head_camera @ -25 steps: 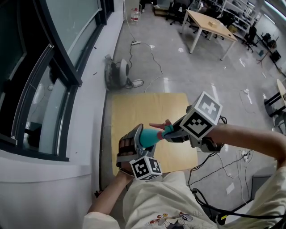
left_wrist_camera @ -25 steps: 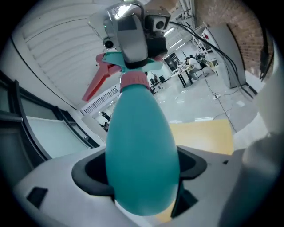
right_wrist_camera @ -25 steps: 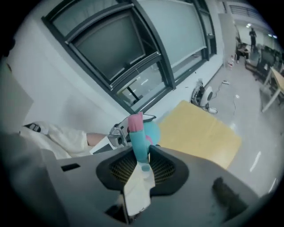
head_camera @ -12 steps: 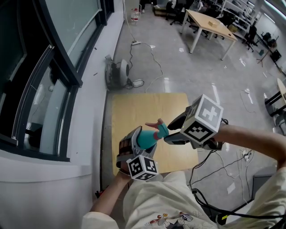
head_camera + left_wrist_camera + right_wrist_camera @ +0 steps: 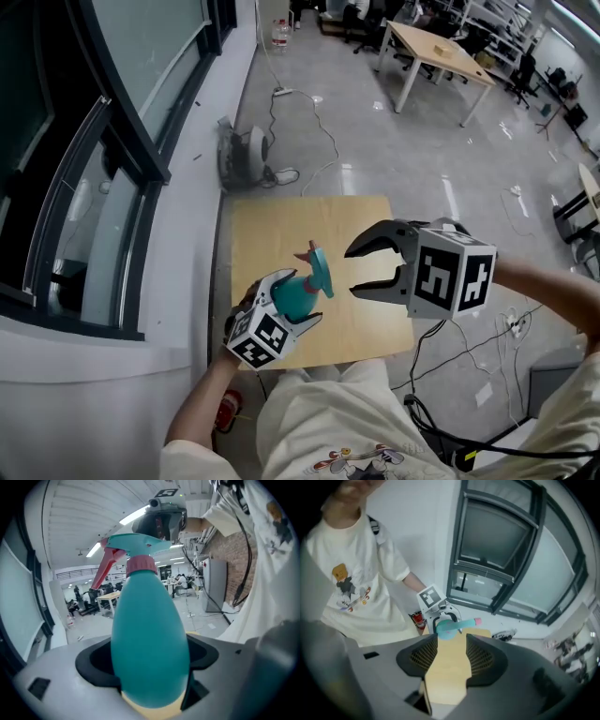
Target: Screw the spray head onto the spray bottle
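Spray bottle [image 5: 300,293], teal, is sitting clamped between the 2 jaws of the left claw [image 5: 291,313], which is gripping its rounded body above the wooden desk [image 5: 277,230]. Its spray head [image 5: 318,266], teal with a pink trigger and collar, is resting on the bottle's neck. The right claw [image 5: 352,272] is hovering just beside the spray head, on its right in the head view and not touching it. Its jaws have just been opening and are standing wide, with nothing between them.
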`<state>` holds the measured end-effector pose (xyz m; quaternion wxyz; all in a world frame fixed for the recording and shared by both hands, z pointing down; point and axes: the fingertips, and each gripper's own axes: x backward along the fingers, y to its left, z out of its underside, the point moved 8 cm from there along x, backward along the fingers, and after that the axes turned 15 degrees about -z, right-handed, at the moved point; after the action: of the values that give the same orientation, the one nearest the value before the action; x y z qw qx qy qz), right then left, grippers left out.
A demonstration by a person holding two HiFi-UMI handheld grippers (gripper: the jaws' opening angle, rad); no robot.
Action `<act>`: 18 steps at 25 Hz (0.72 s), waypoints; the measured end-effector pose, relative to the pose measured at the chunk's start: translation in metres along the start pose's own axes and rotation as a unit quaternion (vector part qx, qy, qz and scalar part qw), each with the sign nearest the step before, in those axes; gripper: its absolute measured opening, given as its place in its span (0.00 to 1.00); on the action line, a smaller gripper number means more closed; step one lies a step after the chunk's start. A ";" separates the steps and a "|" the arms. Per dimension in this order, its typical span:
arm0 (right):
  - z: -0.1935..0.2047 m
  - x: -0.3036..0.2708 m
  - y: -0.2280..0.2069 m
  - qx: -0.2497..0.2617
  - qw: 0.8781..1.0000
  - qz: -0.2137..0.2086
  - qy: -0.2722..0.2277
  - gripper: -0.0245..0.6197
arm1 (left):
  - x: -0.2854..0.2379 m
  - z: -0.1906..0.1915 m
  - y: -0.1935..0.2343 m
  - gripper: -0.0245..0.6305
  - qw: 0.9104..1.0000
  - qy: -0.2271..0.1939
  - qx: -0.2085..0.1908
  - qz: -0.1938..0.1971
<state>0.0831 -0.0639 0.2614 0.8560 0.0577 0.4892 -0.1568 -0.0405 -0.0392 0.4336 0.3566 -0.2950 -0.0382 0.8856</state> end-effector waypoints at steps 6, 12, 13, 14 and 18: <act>-0.031 0.003 0.025 0.319 0.940 0.037 0.117 0.33 | 0.013 -0.005 -0.008 0.68 0.980 -0.035 -0.012 0.195; -0.036 -0.023 0.048 0.452 0.867 -0.010 0.208 0.33 | 0.017 -0.009 -0.027 0.68 0.955 -0.027 -0.083 0.283; -0.034 -0.029 0.052 0.451 0.866 -0.028 0.216 0.33 | 0.018 -0.010 -0.029 0.68 0.952 -0.030 -0.085 0.293; -0.032 -0.034 0.055 0.450 0.864 -0.041 0.222 0.33 | 0.019 -0.012 -0.030 0.68 0.950 -0.033 -0.086 0.300; -0.026 -0.047 0.061 0.452 0.860 -0.061 0.227 0.33 | 0.020 -0.019 -0.034 0.68 0.945 -0.039 -0.094 0.311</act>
<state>0.0592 0.0098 0.2852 0.5897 0.4426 0.5479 -0.3953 -0.0210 -0.0038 0.4175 0.0319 -0.2893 -0.0416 0.9558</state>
